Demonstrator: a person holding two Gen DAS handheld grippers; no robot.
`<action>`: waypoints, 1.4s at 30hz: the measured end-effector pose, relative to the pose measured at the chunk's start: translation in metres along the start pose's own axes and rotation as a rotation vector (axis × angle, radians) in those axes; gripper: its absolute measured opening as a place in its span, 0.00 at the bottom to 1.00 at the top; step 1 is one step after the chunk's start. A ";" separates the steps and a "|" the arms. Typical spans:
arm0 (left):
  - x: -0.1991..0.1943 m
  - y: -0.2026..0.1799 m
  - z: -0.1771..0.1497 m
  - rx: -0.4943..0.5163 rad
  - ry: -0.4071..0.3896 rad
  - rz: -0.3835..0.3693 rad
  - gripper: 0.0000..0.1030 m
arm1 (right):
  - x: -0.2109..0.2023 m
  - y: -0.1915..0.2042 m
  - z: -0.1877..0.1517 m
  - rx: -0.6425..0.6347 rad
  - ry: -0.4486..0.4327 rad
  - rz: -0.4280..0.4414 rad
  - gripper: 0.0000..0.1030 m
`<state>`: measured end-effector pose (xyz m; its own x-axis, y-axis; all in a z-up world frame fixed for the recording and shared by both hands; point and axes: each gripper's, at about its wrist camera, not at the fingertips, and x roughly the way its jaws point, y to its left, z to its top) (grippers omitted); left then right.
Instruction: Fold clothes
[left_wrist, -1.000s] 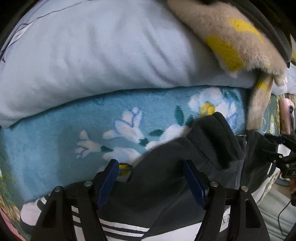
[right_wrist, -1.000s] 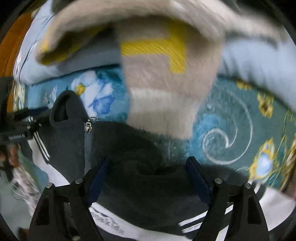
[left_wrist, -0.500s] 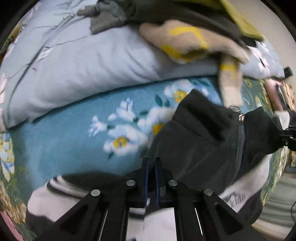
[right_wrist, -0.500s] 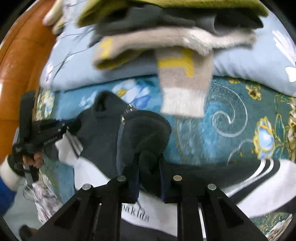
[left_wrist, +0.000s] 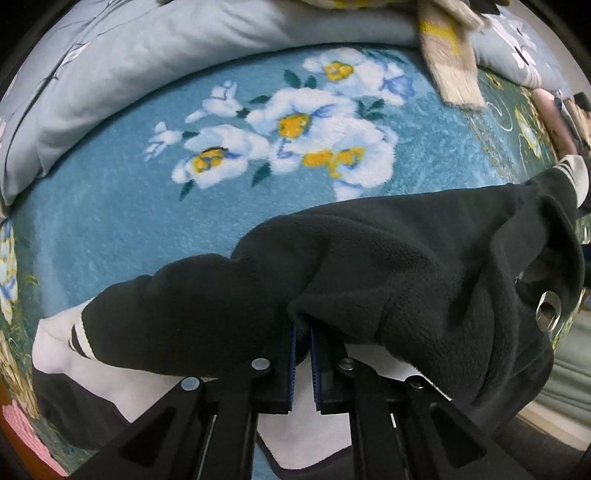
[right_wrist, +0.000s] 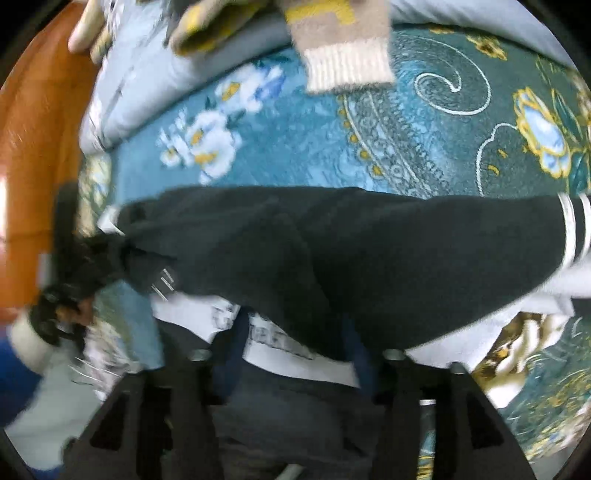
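Observation:
A black fleece jacket (left_wrist: 388, 266) with white panels and striped white cuffs lies folded over on a blue floral blanket (left_wrist: 147, 206). My left gripper (left_wrist: 302, 343) is shut on a fold of the black fleece near its zip collar; the zip pull (left_wrist: 548, 314) hangs at the right. In the right wrist view the jacket (right_wrist: 369, 251) stretches across the blanket (right_wrist: 424, 122). My right gripper (right_wrist: 291, 343) is open, its fingers spread wide under the jacket's lower edge, over a white panel with lettering (right_wrist: 273, 339). The left gripper (right_wrist: 70, 266) shows at far left, blurred.
A pale blue pillow (left_wrist: 166, 48) lies at the back with a beige and yellow knit sleeve (left_wrist: 450, 62) hanging over it, also in the right wrist view (right_wrist: 343, 48). An orange wooden bedside (right_wrist: 33, 147) runs along the left.
Both grippers pulled the jacket's top back toward me, folding it over. The right gripper, shut on the fleece half a second ago, has opened and let go. The left stays shut.

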<state>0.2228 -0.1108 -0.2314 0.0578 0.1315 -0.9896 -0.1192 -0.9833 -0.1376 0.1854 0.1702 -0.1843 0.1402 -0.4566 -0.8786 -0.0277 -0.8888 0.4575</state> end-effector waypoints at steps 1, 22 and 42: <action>0.000 0.001 0.000 0.000 0.001 -0.001 0.08 | -0.003 -0.003 0.001 0.021 -0.016 0.029 0.58; -0.012 0.025 0.000 -0.005 -0.049 -0.013 0.07 | 0.028 0.033 0.036 -0.209 0.130 -0.111 0.16; -0.034 0.079 0.106 -0.330 -0.167 -0.030 0.09 | -0.012 0.043 0.188 -0.183 -0.156 -0.297 0.27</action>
<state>0.1061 -0.1791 -0.2130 -0.1089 0.1530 -0.9822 0.2079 -0.9627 -0.1731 -0.0034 0.1301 -0.1803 -0.0375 -0.1931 -0.9805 0.1704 -0.9680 0.1842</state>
